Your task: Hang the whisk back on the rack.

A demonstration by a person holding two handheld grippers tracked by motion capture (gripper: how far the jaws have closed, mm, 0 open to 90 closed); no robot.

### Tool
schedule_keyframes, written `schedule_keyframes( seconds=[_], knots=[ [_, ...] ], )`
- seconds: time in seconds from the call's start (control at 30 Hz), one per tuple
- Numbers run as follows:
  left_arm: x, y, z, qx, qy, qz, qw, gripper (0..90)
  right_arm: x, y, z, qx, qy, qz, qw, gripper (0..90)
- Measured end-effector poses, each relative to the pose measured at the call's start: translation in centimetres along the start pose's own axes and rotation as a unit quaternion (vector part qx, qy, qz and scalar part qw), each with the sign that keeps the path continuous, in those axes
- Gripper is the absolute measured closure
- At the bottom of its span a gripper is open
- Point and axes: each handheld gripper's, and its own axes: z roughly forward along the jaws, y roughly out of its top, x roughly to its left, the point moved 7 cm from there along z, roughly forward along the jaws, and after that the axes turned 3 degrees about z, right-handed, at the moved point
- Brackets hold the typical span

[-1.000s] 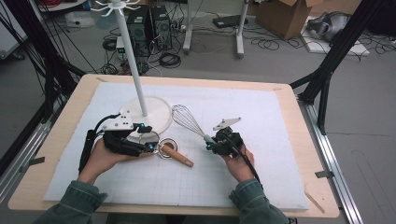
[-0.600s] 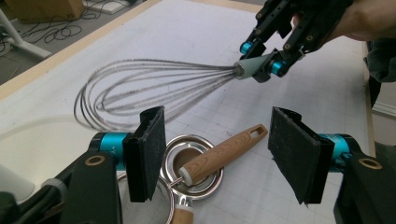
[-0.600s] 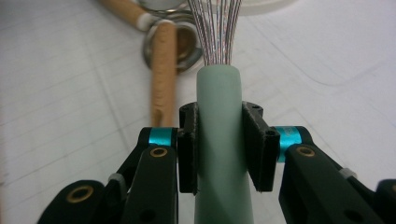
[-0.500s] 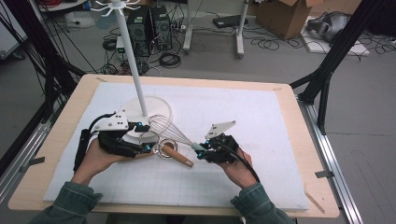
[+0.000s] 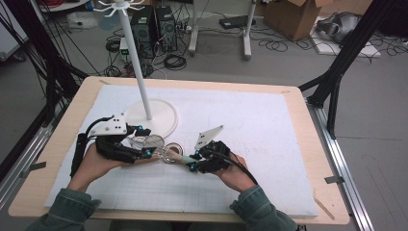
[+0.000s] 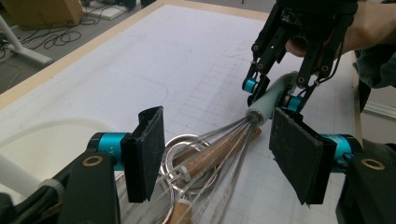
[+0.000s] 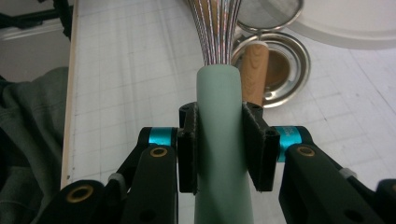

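Passing the whisk [image 6: 233,140]: your right gripper [image 7: 222,140] is clenched on its green handle [image 7: 223,154], wires lying between your left gripper's [image 6: 224,154] spread jaws, so the takeover is left. Beneath, on the mat [image 5: 269,125], a strainer [image 7: 275,70] holds nothing I can make out.

My right gripper [image 7: 222,149] covered the middle of the whisk [image 7: 219,93] handle, and the handle's end ran off the bottom edge. The wire loops went past the top edge. From above, those loops [image 5: 144,143] blurred under my left gripper [image 5: 137,147].
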Motion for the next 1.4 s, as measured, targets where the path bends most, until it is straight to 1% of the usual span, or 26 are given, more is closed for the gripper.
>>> schedule_keyframes(
  seconds=[0.17, 0.3, 0.33, 0.43, 0.7, 0.77, 0.9, 0.97, 1.03, 1.1, 1.17, 1.4],
  knots=[
    [0.0, -0.1, -0.2, -0.002, 0.0, -0.002, 1.0, 36.0, 0.4, 0.6, 1.1, 0.013, 0.019, -0.016, 0.9996, 69.2],
    [0.0, -0.1, -0.2, 0.001, -0.002, 0.001, 1.0, 36.1, 0.7, 1.1, 2.0, 0.022, 0.027, -0.026, 0.9991, 69.2],
    [0.0, -0.2, -0.2, 0.001, -0.003, 0.0, 1.0, 36.0, 0.8, 1.3, 2.4, 0.025, 0.03, -0.032, 0.9987, 69.2],
    [0.0, -0.3, -0.4, 0.002, -0.004, 0.002, 1.0, 36.1, 1.1, 1.8, 3.2, 0.025, 0.042, -0.039, 0.998, 69.1],
    [0.2, -0.7, -1.0, 0.003, 0.0, 0.001, 1.0, 36.0, 1.6, 1.9, 5.3, 0.05, 0.051, -0.057, 0.9958, 69.1],
    [0.2, -0.8, -1.1, 0.002, -0.001, -0.002, 1.0, 36.1, 1.8, 2.0, 5.8, 0.053, 0.055, -0.06, 0.9953, 69.1],
    [0.3, -1.0, -1.3, 0.004, 0.0, 0.0, 1.0, 36.0, 2.2, 2.1, 6.6, 0.061, 0.059, -0.072, 0.9938, 69.0],
    [0.5, -1.2, -1.3, 0.005, 0.002, -0.003, 1.0, 36.1, 2.4, 2.1, 7.1, 0.064, 0.065, -0.073, 0.9931, 69.0],
    [0.5, -1.4, -1.3, 0.009, 0.001, -0.004, 1.0, 36.0, 2.4, 2.0, 7.4, 0.069, 0.064, -0.075, 0.9927, 68.9],
    [0.5, -1.7, -1.3, 0.011, 0.0, -0.002, 0.9999, 36.1, 2.5, 1.9, 7.8, 0.072, 0.067, -0.076, 0.9923, 68.8],
    [0.5, -1.9, -1.3, 0.013, -0.001, -0.002, 0.9999, 36.1, 2.6, 1.9, 8.0, 0.07, 0.072, -0.075, 0.9921, 68.7],
    [0.2, -2.5, -0.8, 0.028, -0.012, 0.004, 0.9995, 37.1, 2.6, 1.8, 8.3, 0.071, 0.076, -0.072, 0.9919, 67.7]
  ],
)
